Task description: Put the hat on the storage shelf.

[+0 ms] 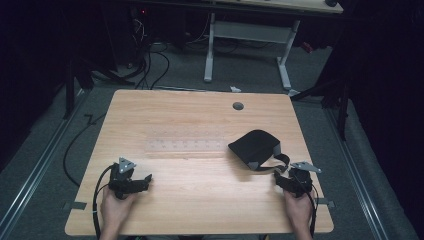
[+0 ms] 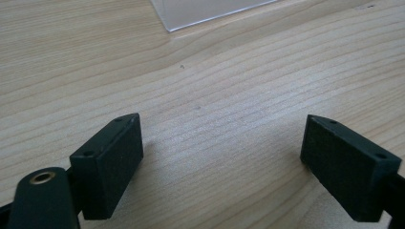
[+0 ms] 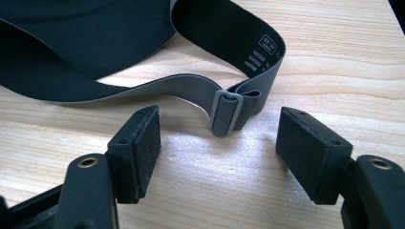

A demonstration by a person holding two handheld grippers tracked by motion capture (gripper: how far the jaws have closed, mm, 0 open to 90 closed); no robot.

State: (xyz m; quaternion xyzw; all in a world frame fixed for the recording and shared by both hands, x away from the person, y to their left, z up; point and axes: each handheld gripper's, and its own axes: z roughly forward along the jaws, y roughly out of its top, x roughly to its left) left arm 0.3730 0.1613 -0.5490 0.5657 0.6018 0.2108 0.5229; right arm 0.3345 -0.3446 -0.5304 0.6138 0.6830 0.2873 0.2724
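Item: black visor (image 1: 255,145), strap buckle (image 3: 225,113) ahead of my right gripper (image 3: 219,131), jaws released; centre buckle before clenching. Left gripper (image 2: 222,143) released, idle.

The left tongs (image 2: 222,157) stand wide apart over bare wooden worktop (image 2: 229,86); a clear plastic sheet (image 2: 200,10) lies ahead.

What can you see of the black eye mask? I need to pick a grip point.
The black eye mask lies flat on the wooden table, right of centre. It looks like soft matte fabric, with a grey elastic strap looped toward the right gripper, joined by a grey slider buckle. The open jaws flank the buckle without touching it.
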